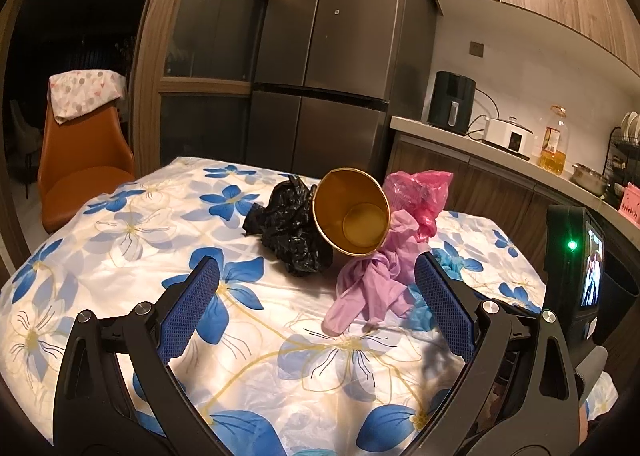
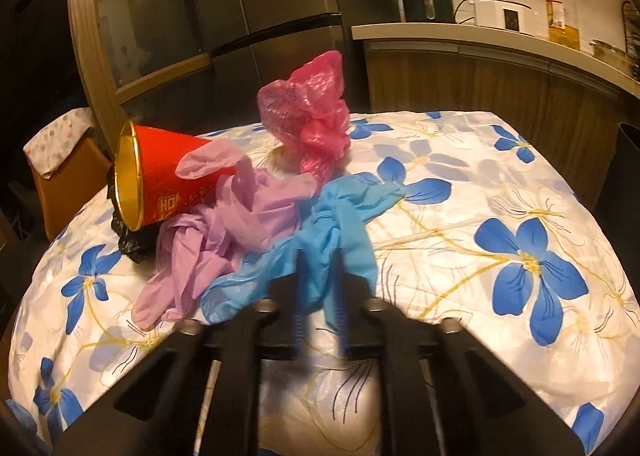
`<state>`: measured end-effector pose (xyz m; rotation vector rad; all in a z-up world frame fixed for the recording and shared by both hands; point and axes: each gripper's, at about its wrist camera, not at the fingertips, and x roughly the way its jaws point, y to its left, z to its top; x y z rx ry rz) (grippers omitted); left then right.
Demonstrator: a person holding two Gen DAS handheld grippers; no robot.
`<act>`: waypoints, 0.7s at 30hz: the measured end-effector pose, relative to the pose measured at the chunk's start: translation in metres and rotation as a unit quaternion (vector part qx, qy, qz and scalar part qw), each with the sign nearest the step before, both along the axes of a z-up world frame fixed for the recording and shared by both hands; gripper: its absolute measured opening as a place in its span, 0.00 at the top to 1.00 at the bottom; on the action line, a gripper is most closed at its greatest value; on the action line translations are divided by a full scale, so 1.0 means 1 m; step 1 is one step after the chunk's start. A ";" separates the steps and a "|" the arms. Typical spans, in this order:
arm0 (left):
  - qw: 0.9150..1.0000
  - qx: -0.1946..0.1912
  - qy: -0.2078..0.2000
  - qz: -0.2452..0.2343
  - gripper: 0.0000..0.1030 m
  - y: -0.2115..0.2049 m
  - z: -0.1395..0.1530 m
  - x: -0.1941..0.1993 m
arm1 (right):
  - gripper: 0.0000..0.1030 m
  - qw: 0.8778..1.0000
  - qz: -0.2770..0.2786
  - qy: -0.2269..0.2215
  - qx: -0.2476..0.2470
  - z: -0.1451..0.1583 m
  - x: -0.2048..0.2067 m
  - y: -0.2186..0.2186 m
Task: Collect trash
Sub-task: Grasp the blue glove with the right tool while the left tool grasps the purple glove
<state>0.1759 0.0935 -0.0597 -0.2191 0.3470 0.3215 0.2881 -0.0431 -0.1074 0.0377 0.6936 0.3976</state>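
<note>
Trash heaped mid-table on a floral tablecloth (image 2: 500, 183): red paper cup (image 2: 160, 179) tipped on its side, mouth gold-rimmed, resting on a crumpled black plastic bag (image 1: 288, 228); lilac gloves (image 2: 224, 223) draped against it; pink plastic bag (image 2: 312, 115) behind; blue glove (image 2: 332, 223) nearest.

Right gripper (image 2: 320, 304) pinched onto the blue glove, fingers drawn close with the thin film bunched between them. Left gripper (image 1: 316, 296) spread wide, holding nothing, hovering short of the heap.

Probably all feather-light. Gloves limp and stretchy, likely to drag neighbours along: best pinched at a thick fold. Bags crackly and slippery. Cup stiff yet crushable: best taken at the rim or across the wall, gently.
</note>
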 end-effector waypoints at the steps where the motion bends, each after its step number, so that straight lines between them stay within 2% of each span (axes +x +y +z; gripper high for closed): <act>1: 1.000 0.000 0.001 0.001 0.06 0.000 0.000 0.001 | 0.97 1.000 0.002 -0.001 0.003 0.000 0.000 -0.001; 10: 0.999 -0.017 0.030 -0.002 0.07 -0.006 -0.009 0.024 | 0.98 0.998 -0.040 -0.049 0.026 0.023 -0.021 -0.039; 16: 0.996 -0.019 0.085 0.006 0.22 -0.013 -0.023 0.058 | 0.98 0.995 -0.057 -0.075 0.044 0.041 -0.034 -0.065; 17: 0.995 -0.017 0.094 0.005 0.27 -0.015 -0.026 0.062 | 0.98 0.994 -0.058 -0.077 0.047 0.044 -0.036 -0.068; 21: 0.991 -0.019 0.129 -0.014 0.39 -0.017 -0.037 0.076 | 0.98 0.993 -0.063 -0.085 0.056 0.051 -0.040 -0.079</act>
